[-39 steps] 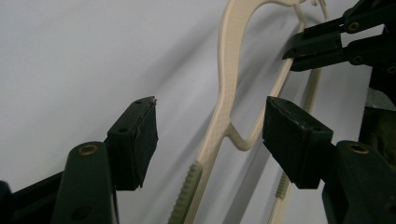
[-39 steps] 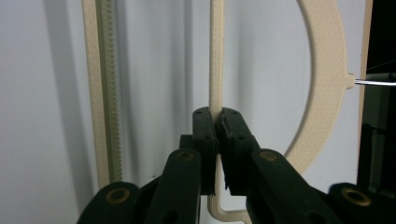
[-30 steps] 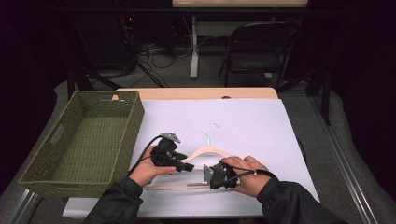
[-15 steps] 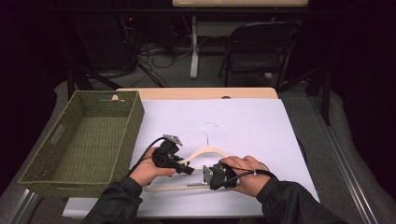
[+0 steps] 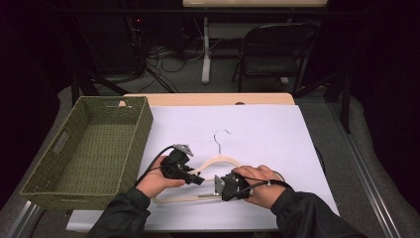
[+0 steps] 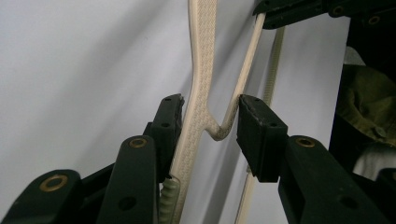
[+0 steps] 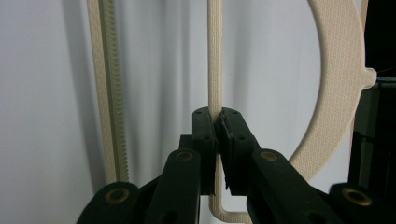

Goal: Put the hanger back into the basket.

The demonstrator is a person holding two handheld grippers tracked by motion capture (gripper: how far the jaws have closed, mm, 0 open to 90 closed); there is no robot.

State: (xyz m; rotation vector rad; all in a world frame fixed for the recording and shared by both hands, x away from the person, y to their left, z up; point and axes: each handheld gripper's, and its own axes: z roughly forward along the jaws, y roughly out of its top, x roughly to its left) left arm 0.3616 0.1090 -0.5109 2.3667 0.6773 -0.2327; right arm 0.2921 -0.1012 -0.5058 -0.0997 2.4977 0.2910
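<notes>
Wooden table (image 5: 208,98), top mostly covered by white sheet (image 5: 267,134); bare wood strip showing along far edge. Sheet reaching near edge and right edge. Green woven basket (image 5: 89,148) standing on left side, overhanging left edge, handle slots in its short and long walls. Cream hanger (image 5: 218,163) lying flat on sheet near middle of near edge, metal hook pointing toward far edge, just right of basket, not touching it.

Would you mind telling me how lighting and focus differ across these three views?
High view: the white table is brightly lit, the room behind dark. Left gripper view: the hanger casts soft shadows and the nearest jaw parts blur. Right gripper view: the hanger's texture stays crisp.
</notes>
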